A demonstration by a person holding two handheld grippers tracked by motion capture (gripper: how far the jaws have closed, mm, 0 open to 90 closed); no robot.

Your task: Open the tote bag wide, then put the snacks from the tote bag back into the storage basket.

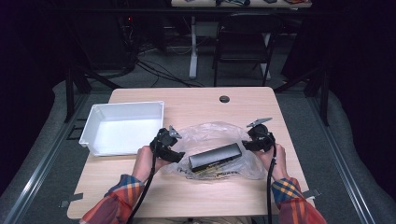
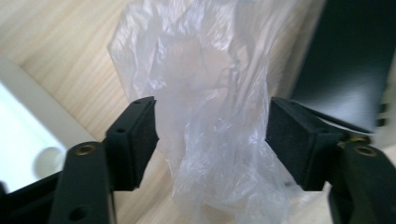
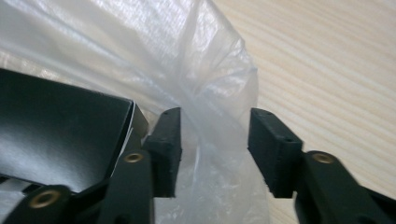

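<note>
A crumpled clear plastic bag lies on the wooden table, with a long black box on it and thin gold-coloured pieces under the box's front edge. My left gripper is at the bag's left edge; its jaws stand apart with loose plastic between them, the pads clear of it. My right gripper is at the bag's right edge, also open, a fold of plastic standing in the gap and the black box just to its left.
An empty white bin stands on the table's left side, close behind my left hand. A round cable hole is near the far edge. Beyond the table are a black chair and a desk leg on the floor.
</note>
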